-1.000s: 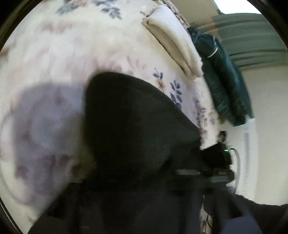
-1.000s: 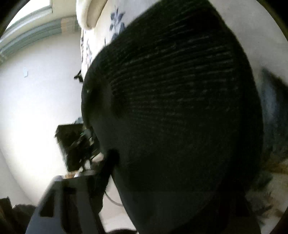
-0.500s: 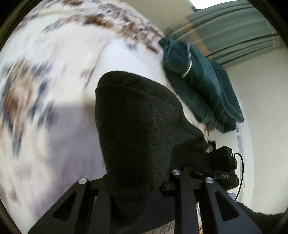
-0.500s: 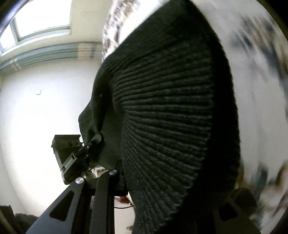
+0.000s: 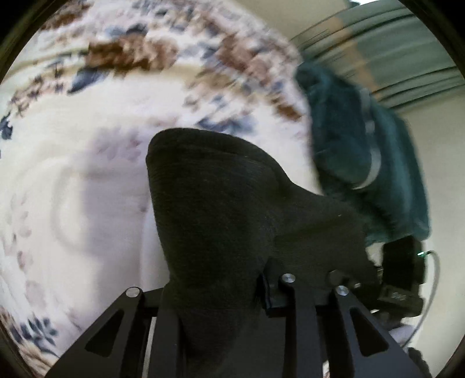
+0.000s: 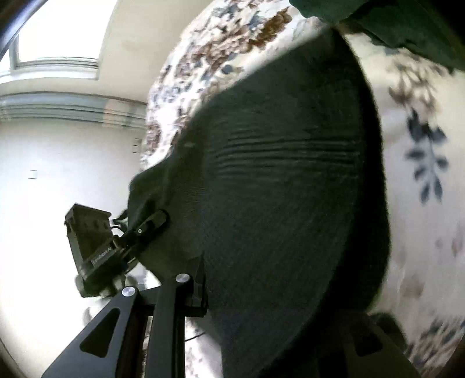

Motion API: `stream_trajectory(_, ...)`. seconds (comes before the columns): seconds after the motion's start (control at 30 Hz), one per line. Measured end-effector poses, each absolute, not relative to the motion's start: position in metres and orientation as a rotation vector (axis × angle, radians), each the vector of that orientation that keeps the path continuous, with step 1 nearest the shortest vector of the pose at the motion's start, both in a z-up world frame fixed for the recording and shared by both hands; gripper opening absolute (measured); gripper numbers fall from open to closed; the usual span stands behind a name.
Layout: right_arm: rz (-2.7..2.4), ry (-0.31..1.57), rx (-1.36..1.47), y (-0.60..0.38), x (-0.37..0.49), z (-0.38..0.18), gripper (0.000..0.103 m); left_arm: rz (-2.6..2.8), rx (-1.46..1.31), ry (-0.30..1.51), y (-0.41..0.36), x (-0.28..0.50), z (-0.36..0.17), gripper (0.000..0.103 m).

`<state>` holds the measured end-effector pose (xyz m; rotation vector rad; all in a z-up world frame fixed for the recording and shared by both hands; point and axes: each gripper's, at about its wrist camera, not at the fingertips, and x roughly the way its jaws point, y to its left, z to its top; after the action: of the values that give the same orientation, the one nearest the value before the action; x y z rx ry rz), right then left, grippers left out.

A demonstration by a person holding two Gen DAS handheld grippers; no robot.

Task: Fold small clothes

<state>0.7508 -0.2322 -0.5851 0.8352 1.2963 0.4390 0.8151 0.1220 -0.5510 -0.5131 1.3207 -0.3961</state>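
A black ribbed knit garment (image 5: 221, 203) is held up between both grippers above a floral bedspread (image 5: 87, 145). My left gripper (image 5: 221, 293) is shut on one end of it; the cloth drapes over and hides the fingertips. My right gripper (image 6: 261, 293) is shut on the other end (image 6: 290, 189), where the ribbed knit fills most of the view. The left gripper also shows in the right wrist view (image 6: 145, 226), pinching the cloth's far corner. The right gripper's body shows at the right of the left wrist view (image 5: 404, 270).
A dark teal jacket (image 5: 363, 151) lies at the bedspread's edge; it also shows in the right wrist view (image 6: 392, 20). Pale walls, grey-green curtains (image 5: 392, 43) and a window (image 6: 58, 35) lie beyond the bed.
Both grippers have swung with the black garment across the bed, toward the teal jacket. The folded cream cloth seen earlier has left the view. Both stay shut on the garment.
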Motion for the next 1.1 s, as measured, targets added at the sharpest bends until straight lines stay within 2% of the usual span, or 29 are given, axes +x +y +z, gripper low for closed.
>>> stream_trajectory(0.07, 0.404, 1.352, 0.796, -0.244, 0.761, -0.595, 0.027, -0.398, -0.494, 1.327, 0.123, 0.814, -0.554, 0.032)
stream_trajectory(0.13, 0.376, 1.372, 0.731, -0.254, 0.764, -0.594, 0.036, -0.387, -0.456, 1.325, 0.123, 0.809, -0.547, 0.042)
stream_trajectory(0.2, 0.331, 1.381, 0.662, -0.251, 0.759, -0.592, 0.048, -0.363, -0.406, 1.321, 0.123, 0.805, -0.539, 0.044)
stream_trajectory(0.27, 0.244, 1.38, 0.526, -0.254, 0.745, -0.581, 0.056, -0.33, -0.332, 1.276, 0.12, 0.799, -0.525, 0.051)
stream_trajectory(0.33, 0.131, 1.365, 0.393, -0.25, 0.743, -0.576, 0.061, -0.239, -0.185, 1.19, 0.112, 0.786, -0.507, 0.067)
stream_trajectory(0.37, 0.078, 1.356, 0.34, -0.241, 0.738, -0.573, 0.069, -0.221, -0.153, 1.161, 0.11, 0.781, -0.502, 0.074)
stream_trajectory(0.4, 0.024, 1.346, 0.288, -0.231, 0.732, -0.57, 0.084, -0.205, -0.125, 1.137, 0.107, 0.772, -0.495, 0.087)
stream_trajectory(0.43, -0.012, 1.333, 0.264, -0.228, 0.724, -0.564, 0.092, -0.174, -0.101, 1.124, 0.105, 0.765, -0.491, 0.097)
stream_trajectory(0.47, -0.051, 1.322, 0.232, -0.218, 0.715, -0.56, 0.101, -0.144, -0.088, 1.114, 0.104, 0.756, -0.486, 0.1)
stream_trajectory(0.6, -0.198, 1.243, 0.088, -0.196, 0.676, -0.531, 0.102, -0.039, -0.066, 1.075, 0.098, 0.707, -0.464, 0.102)
stream_trajectory(0.77, -0.274, 1.144, 0.017, -0.176, 0.616, -0.462, 0.102, -0.034, -0.072, 1.066, 0.081, 0.645, -0.421, 0.102)
stream_trajectory(1.1, -0.282, 1.008, 0.0, -0.162, 0.474, -0.294, 0.102, -0.037, -0.025, 0.945, 0.056, 0.513, -0.272, 0.102)
